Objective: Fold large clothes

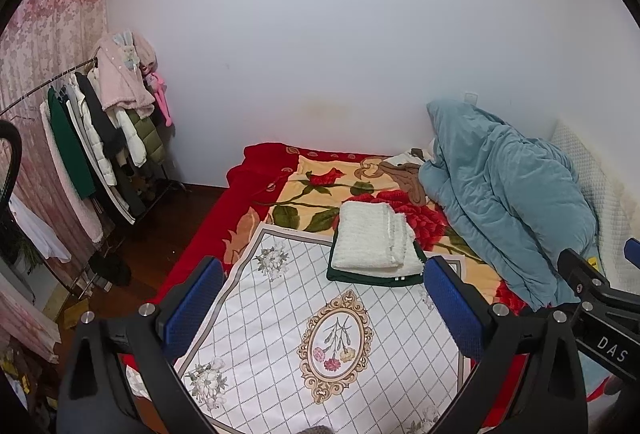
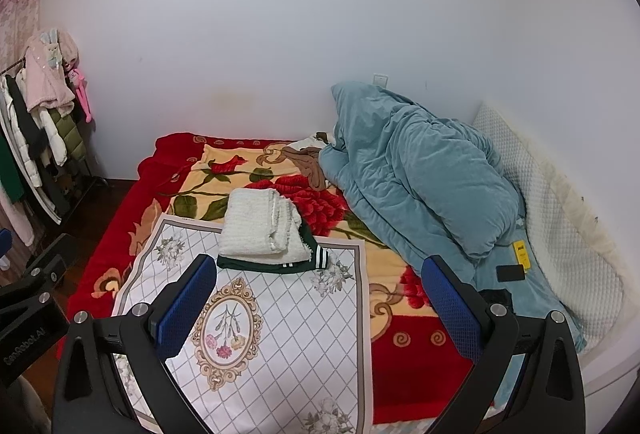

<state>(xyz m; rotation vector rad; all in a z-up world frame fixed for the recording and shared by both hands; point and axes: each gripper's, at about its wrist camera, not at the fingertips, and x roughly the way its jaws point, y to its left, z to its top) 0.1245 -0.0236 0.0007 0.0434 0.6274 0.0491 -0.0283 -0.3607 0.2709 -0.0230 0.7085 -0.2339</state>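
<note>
Left gripper (image 1: 324, 306) and right gripper (image 2: 320, 294) both hang wide open, holding nothing, above the white patterned cloth (image 2: 280, 334). Folded white garment (image 2: 260, 226) sits on a folded dark green one (image 2: 272, 266) at the cloth's far edge, teal duvet (image 2: 420, 178) bunched just right.

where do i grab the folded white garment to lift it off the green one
Grip the white garment at its smooth folded left edge, coming in low from the left with the left gripper. The right side shows loose stacked layers with fringe that could splay open. It lies flat on the green garment, so slide one of the fingers between them.
</note>
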